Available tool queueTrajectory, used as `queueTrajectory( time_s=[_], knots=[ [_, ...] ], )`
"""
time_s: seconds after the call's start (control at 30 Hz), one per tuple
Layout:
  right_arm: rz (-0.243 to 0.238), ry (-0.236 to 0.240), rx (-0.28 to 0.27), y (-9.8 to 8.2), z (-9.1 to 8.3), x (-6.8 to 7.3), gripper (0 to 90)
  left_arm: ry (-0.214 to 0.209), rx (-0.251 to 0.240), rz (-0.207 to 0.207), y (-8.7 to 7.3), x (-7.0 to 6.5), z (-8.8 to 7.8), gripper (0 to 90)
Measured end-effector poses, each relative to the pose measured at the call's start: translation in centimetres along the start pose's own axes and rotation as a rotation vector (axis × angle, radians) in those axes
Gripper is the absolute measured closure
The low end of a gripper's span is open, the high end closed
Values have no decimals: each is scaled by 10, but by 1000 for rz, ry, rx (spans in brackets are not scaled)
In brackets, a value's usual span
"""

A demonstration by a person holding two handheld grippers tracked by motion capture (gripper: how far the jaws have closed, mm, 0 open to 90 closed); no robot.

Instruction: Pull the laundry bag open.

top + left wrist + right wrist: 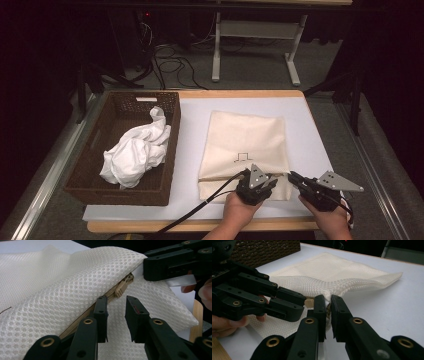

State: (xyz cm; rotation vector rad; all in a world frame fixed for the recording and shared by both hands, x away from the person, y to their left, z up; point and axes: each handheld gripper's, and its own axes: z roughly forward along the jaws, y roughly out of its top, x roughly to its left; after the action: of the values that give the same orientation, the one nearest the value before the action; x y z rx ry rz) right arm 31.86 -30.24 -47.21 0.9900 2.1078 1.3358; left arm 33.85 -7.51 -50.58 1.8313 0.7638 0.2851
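A cream mesh laundry bag [245,145] lies flat on the white table top [192,150], its zipper edge toward me. In the left gripper view the tan zipper pull [120,288] sits just ahead of my left gripper [116,301], which is open with nothing between its fingers. My right gripper [327,298] is shut on the bag's edge [329,291] at the zipper's end and lifts it slightly. In the high view the left gripper [271,183] and right gripper [291,175] sit almost tip to tip at the bag's near right corner.
A dark wicker basket [125,100] stands at the table's left and holds a crumpled white cloth [137,150]. The wooden table edge [200,226] runs close under my hands. A cable [200,205] trails from the left gripper.
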Motion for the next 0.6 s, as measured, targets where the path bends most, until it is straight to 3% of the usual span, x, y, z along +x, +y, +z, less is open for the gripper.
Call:
queueTrajectory(
  time_s=[0.37,0.6],
  knots=[
    [11,7,6,-1,1,2,848,-37,-19,11,5,-10,3,760],
    [13,4,2,0,1,2,847,-3,-18,19,10,-12,3,860]
  ],
)
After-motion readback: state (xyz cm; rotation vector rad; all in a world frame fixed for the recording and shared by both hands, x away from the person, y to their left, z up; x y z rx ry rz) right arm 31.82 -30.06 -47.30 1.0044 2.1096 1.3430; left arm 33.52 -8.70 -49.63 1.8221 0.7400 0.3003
